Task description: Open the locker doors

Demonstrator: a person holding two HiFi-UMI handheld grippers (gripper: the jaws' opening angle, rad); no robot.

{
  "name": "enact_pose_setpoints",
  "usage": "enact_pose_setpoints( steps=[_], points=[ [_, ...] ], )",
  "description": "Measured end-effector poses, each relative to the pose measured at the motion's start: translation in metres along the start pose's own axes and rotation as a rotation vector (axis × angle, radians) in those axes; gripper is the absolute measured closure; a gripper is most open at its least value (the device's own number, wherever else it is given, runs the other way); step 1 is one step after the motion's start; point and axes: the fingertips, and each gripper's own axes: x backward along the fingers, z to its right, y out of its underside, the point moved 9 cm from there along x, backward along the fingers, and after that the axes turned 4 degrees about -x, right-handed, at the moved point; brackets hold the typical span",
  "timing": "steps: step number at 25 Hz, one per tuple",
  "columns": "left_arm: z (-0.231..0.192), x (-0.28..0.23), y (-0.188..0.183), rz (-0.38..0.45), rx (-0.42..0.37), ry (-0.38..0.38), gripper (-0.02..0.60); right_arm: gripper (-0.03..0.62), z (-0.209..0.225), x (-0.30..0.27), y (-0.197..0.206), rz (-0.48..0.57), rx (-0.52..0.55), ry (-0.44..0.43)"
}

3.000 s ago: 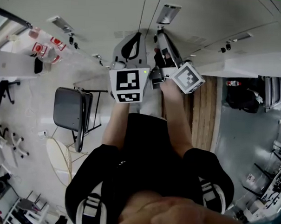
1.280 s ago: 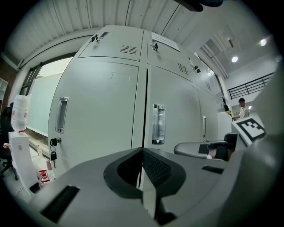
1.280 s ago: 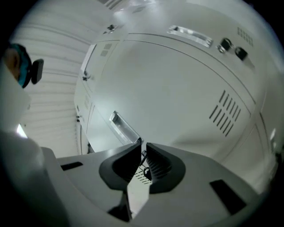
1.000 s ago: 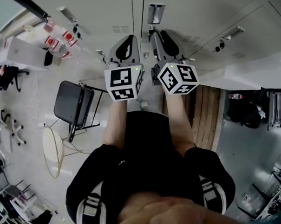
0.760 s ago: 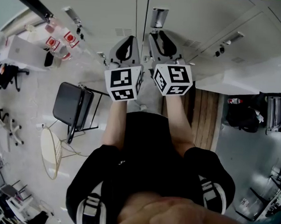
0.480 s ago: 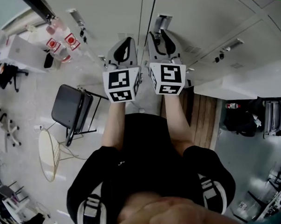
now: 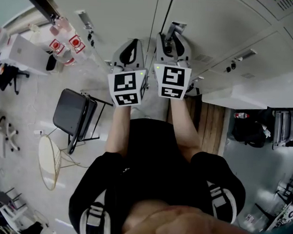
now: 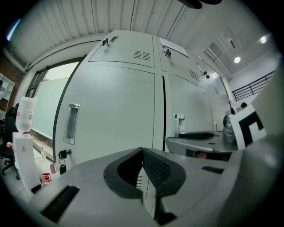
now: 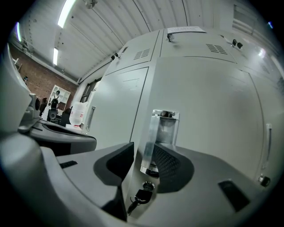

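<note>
straddling shiny metal handle (image 9: 162,128) of pale grey locker door (image 9: 213,106): right gripper (image 9: 144,156), jaws just opened wide; left gripper (image 8: 143,154) pinched together, empty.

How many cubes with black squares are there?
2. One cube rides on the left tool, the other cube on the right tool, whose jaws have just been opening around a door handle. None seems hidden.

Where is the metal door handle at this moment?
In the right gripper view the metal handle stands at centre, just above the key, its lower end between the jaws of the right claw, which have just been opening.
</note>
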Motion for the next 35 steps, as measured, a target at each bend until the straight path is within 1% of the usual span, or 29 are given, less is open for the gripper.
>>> enact_pose_setpoints(
  steps=[4,9,17,23,31,35],
  points=[
    [-0.002,-0.001,-0.001,0.0,-0.008,0.0,0.571,0.453,0.0,-0.001,0.0,0.004,-0.005,0.002],
    [0.001,0.002,0.002,-0.01,-0.007,0.004,0.571,0.453,-0.001,0.005,0.0,0.012,-0.011,-0.022],
    [0.018,0.017,0.004,-0.009,-0.009,0.021,0.571,0.453,-0.004,0.031,-0.001,0.023,-0.032,-0.054],
    [0.033,0.029,0.013,-0.027,-0.007,0.032,0.571,0.454,-0.002,0.055,0.0,0.026,-0.054,-0.065],
    [0.041,0.038,0.018,-0.039,0.003,0.073,0.571,0.454,-0.002,0.074,0.0,0.021,-0.076,-0.073],
    [0.047,0.041,0.019,-0.044,0.001,0.12,0.571,0.459,-0.002,0.083,-0.001,0.013,-0.097,-0.06]
  ],
)
